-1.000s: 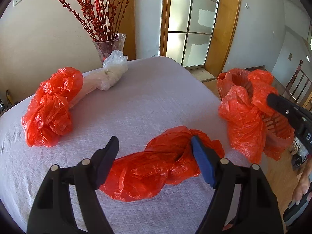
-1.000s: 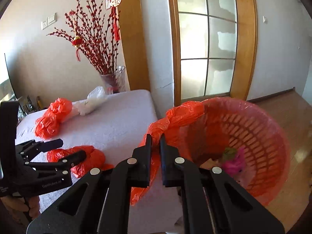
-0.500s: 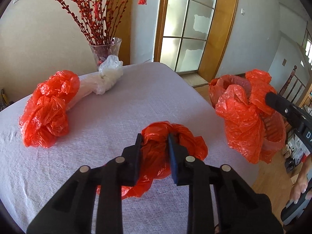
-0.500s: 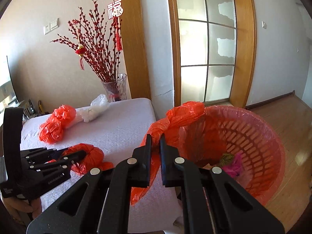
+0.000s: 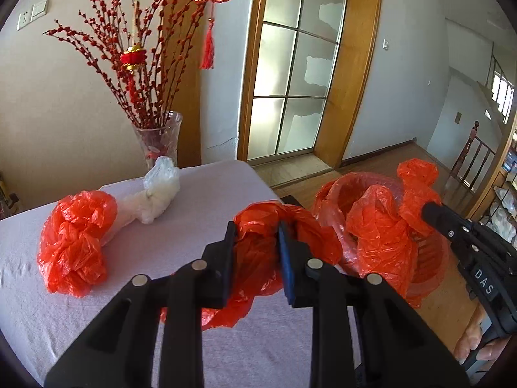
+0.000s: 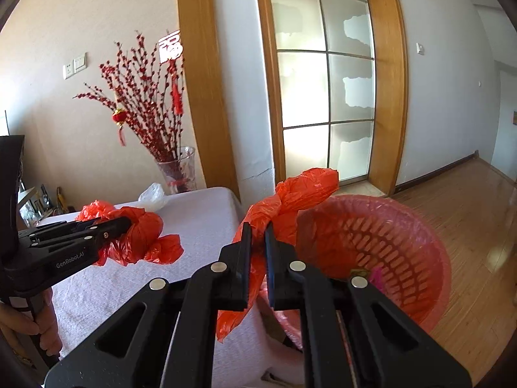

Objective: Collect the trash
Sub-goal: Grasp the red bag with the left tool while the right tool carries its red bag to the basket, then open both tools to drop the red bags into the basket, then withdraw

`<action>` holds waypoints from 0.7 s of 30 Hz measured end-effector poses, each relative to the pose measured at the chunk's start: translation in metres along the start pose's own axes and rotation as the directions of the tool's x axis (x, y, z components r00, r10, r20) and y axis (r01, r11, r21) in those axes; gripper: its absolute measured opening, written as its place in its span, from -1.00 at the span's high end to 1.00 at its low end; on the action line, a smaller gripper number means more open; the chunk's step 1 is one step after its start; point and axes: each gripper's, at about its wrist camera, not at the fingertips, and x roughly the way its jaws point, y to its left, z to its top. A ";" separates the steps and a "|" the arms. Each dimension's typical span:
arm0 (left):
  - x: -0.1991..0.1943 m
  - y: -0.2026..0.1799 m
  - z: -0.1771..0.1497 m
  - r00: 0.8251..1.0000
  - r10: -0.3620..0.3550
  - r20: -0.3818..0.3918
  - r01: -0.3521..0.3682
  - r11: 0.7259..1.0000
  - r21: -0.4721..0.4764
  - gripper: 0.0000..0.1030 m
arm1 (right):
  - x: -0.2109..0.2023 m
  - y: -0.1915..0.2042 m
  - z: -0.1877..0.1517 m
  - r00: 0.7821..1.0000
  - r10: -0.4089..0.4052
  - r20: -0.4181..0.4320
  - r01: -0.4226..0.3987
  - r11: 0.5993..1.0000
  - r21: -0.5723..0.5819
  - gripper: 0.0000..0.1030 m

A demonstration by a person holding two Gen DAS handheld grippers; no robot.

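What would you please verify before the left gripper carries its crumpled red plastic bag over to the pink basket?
1. Left gripper shut on crumpled red plastic bag: ok.
2. Bag lifted off grey tablecloth: cannot tell; its tail hangs low.
3. Right gripper pinching red liner bag of pink slotted plastic basket: ok.
4. Basket mouth open: ok.
5. Table cleared: not ok; second red bag and white bag lie there.

Glossy crinkled red plastic bag (image 5: 261,236), matt woven tablecloth (image 5: 194,213), glass vase (image 5: 160,139)
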 end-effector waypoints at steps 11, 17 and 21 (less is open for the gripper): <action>0.024 -0.081 0.030 0.988 -0.147 0.037 0.144 0.987 0.065 0.52 | -0.014 -0.065 0.012 0.990 -0.123 0.066 0.118 0.990 0.077 0.84; 0.040 -0.117 0.034 0.977 -0.211 0.025 0.208 0.974 0.088 0.52 | -0.012 -0.098 0.014 0.986 -0.149 0.071 0.136 0.978 0.155 0.84; 0.054 -0.131 0.032 0.972 -0.234 0.006 0.233 0.968 0.093 0.51 | -0.011 -0.112 0.014 0.983 -0.166 0.075 0.150 0.972 0.180 0.84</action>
